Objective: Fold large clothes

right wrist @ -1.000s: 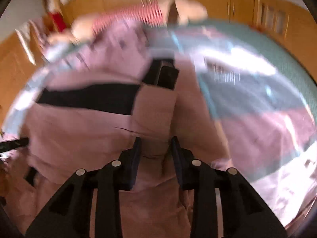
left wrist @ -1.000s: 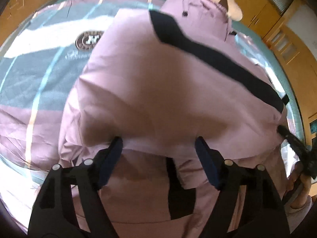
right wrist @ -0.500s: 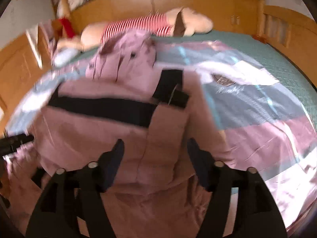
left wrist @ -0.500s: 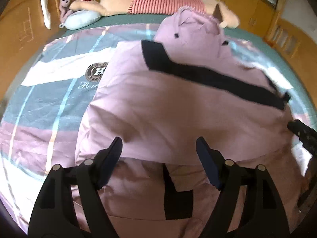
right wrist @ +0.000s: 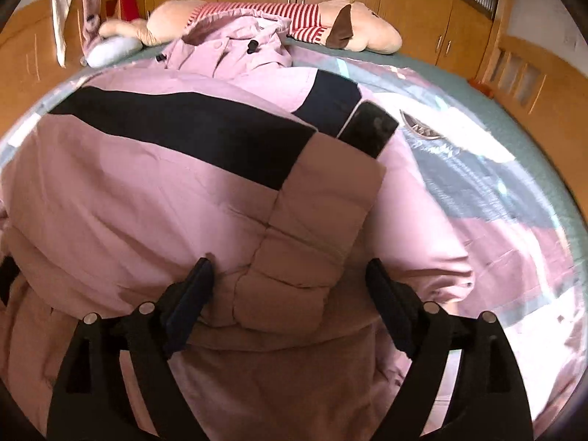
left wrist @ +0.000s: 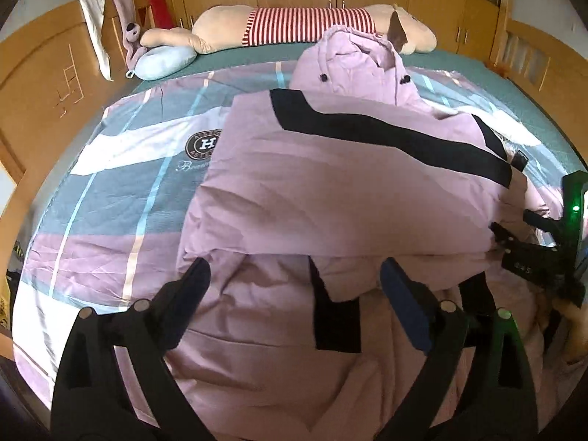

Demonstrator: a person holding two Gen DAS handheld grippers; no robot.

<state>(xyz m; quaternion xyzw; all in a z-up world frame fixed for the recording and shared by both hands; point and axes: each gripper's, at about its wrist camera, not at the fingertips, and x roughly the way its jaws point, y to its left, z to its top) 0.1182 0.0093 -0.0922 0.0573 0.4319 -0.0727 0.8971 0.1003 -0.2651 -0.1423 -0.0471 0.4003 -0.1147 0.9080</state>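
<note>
At the far left of the left wrist view, a white cloth [left wrist: 93, 18] hangs over the wooden bed frame [left wrist: 44, 73], and a pale blue pillow [left wrist: 165, 64] lies near the head of the bed. Beside it, a long stuffed toy [left wrist: 294, 25] in a red-and-white striped shirt stretches across the green sheet. A striped quilt [left wrist: 121, 169] with a round badge covers the bed. On top of it lies the pink jacket [left wrist: 330, 191], spread flat with a black band running across it and its hood [left wrist: 349, 62] toward the toy. The jacket's lower part is folded up over its body, and the fold's edge sits just ahead of the left claw [left wrist: 294, 275], whose fingers stand wide apart over the fabric, gripping nothing. At the right edge of that view the right claw [left wrist: 514, 235] is at the jacket's side.

In the right wrist view, the jacket fills the frame, a puffy sleeve [right wrist: 312, 220] lying folded over its body. The right claw [right wrist: 290, 275] is spread wide on either side of that sleeve, its left finger [right wrist: 191, 294] touching the fabric, not clamped.
</note>
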